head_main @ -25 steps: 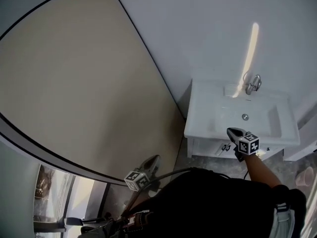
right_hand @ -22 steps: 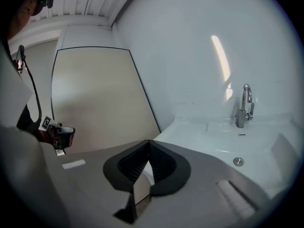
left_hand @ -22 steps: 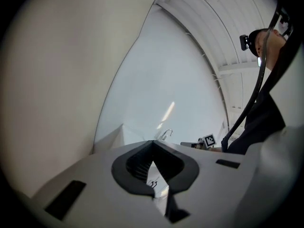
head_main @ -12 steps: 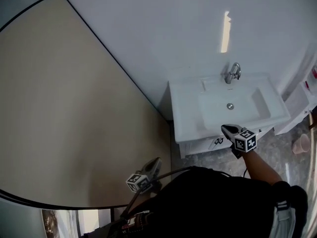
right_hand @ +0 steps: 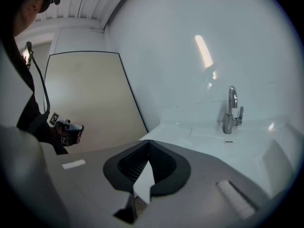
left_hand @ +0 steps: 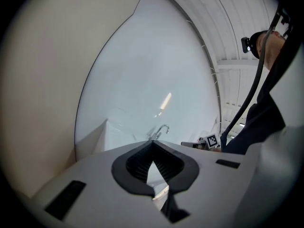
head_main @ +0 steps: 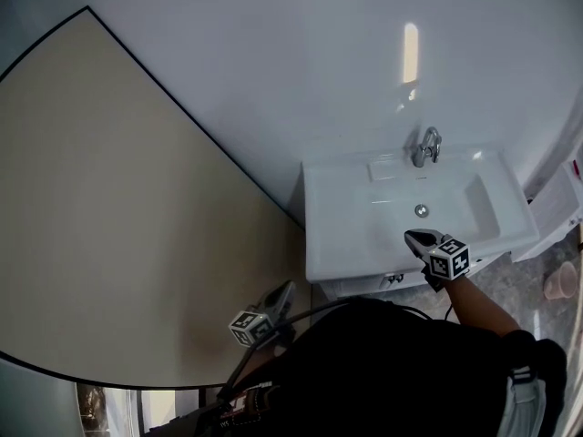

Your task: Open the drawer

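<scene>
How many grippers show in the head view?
2. The left gripper sits low, before the beige panel; the right gripper is over the front of the white sink. None seems hidden.

Sink (head_main: 346, 235) sits against the wall, tap (head_main: 426, 146) at its back edge, drain (head_main: 421, 211) in the bowl before it. Drawer (head_main: 383, 281) lies under the front lip. Right gripper (head_main: 414, 238) hangs over that lip; left gripper (head_main: 284, 289) is well apart, lower left, beside the panel (head_main: 118, 226). Cup (head_main: 558, 281) stands on the floor, far right.

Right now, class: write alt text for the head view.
A person's shut right gripper hovers at the front edge of a white rectangular washbasin with a chrome tap; the left gripper hangs low near a beige wall.
</scene>
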`<state>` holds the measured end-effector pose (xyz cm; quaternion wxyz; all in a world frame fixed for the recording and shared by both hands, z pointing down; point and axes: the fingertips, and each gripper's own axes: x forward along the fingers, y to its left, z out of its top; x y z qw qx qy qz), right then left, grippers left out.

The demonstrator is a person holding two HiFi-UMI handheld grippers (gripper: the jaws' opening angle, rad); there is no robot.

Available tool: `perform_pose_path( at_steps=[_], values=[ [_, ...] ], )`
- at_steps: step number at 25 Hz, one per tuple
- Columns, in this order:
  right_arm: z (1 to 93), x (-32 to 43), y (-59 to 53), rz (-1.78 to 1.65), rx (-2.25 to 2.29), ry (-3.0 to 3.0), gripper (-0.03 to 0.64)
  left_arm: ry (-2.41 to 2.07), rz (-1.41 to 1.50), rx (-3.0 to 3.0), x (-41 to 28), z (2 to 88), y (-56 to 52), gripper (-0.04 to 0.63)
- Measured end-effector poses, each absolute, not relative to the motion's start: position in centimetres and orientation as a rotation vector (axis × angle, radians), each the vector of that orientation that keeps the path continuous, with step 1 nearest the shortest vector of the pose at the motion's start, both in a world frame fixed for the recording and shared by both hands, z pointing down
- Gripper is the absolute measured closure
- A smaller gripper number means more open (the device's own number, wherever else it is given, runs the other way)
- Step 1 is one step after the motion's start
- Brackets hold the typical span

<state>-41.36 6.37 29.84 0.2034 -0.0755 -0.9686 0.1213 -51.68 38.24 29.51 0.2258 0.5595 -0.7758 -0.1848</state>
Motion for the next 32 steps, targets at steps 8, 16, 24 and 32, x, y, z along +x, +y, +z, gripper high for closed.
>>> perform_pose_path(
  at_steps=[8,16,24,32],
  values=[
    [29.1,-44.3,0.7,0.279,-0.447,-2.682,0.615,-2.266,-0.489,1.490,-52.5,27.8,30.0,0.595],
    [29.4,-45.1,-4.5,0.246,-0.410,-2.714,0.615,-2.251,-0.434,1.515,-53.8,26.2,24.2,0.595],
    [29.3,-44.3,-9.1,0.259,-0.189,-2.729,0.615,-2.061,-0.372,1.722,-56.3,26.9,15.9,0.595],
    [29.0,-42.6,-12.4,0.370,0.184,-2.719,0.615,-1.734,-0.321,1.940,-58.5,29.0,10.5,0.595]
  ],
)
